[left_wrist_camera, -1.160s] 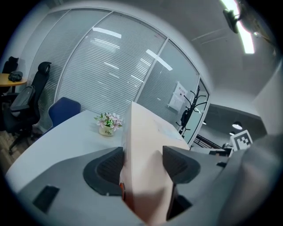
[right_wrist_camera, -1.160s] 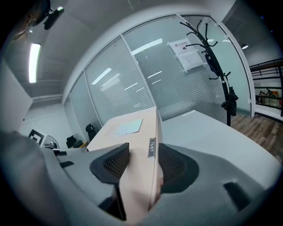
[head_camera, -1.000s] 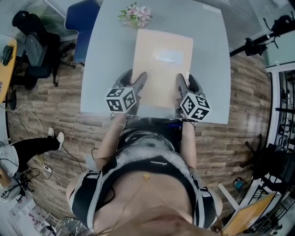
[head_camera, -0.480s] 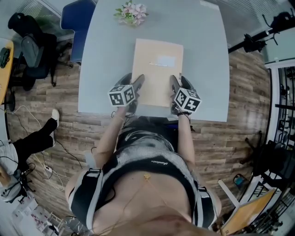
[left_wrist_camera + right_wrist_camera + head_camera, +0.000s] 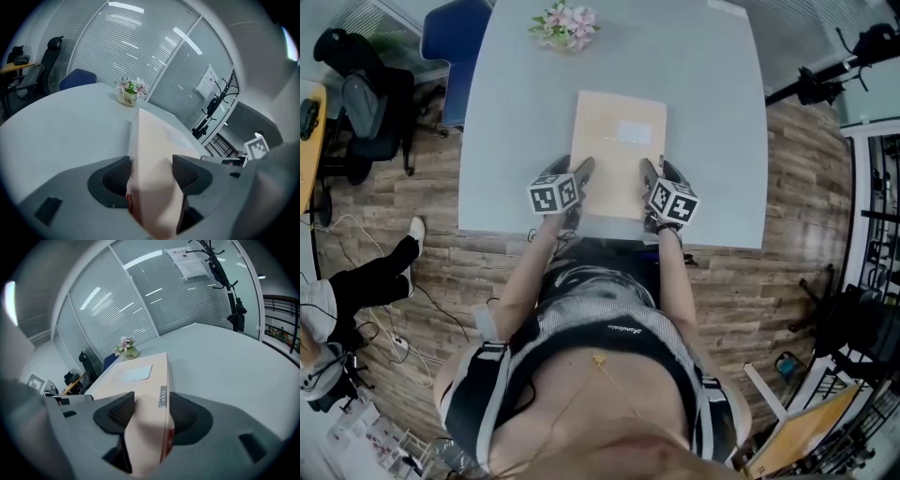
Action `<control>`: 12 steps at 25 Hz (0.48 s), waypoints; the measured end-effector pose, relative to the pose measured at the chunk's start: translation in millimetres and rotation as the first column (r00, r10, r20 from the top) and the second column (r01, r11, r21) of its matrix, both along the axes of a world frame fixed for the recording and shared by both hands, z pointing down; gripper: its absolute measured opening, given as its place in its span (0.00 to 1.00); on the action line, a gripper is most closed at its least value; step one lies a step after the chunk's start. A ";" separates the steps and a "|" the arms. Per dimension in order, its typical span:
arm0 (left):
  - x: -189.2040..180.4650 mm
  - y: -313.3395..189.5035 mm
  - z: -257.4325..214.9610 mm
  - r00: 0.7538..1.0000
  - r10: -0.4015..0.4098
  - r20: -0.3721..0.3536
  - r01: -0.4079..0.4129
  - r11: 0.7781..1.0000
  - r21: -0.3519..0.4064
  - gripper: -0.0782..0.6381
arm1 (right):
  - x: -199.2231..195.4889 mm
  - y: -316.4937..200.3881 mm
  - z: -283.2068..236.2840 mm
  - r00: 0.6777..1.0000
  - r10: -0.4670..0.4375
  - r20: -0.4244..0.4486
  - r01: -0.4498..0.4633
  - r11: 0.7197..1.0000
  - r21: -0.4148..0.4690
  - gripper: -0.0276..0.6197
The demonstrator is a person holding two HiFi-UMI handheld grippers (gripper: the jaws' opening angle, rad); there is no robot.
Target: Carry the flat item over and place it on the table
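Flat item (image 5: 619, 155) x1, table (image 5: 712, 131) x1, flower pot (image 5: 565, 25) x1

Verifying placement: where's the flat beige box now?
Head view, centre: the flat beige box is over the grey table's near half, short of the pink flowers at the far edge.

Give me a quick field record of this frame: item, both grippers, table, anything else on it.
item: flat tan box, white label on top, long axis pointing away from person
location: on or just above grey table, near its front edge; full contact unclear
left gripper: fingers closed on box's near left edge
right gripper: box's near right edge between fingers, no gap visible; fingers have just been opening
also on table: potted flowers, far end, apart from box
off table: blue chair
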State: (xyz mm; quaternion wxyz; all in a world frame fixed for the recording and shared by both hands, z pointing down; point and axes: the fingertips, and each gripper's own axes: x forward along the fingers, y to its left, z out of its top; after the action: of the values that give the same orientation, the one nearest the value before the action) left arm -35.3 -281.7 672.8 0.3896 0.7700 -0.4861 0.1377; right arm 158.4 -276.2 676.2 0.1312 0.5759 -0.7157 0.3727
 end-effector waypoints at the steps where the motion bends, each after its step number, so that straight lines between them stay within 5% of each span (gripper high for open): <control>1: 1.6 1.0 5.8 1.000 0.005 -0.007 -0.005 1.000 -0.004 0.49 | -0.1 0.6 3.1 1.000 0.000 -0.001 0.000 1.000 -0.002 0.40; 12: 1.1 1.3 20.7 0.999 -0.002 -0.039 0.001 1.000 -0.027 0.50 | 1.3 -0.8 11.1 0.999 -0.006 -0.035 0.007 1.000 0.015 0.41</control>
State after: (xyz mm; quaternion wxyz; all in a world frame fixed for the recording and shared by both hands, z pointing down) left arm -34.2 -280.4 693.5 0.4092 0.7670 -0.4770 0.1291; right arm 159.7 -277.1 687.3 0.1405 0.5809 -0.7180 0.3567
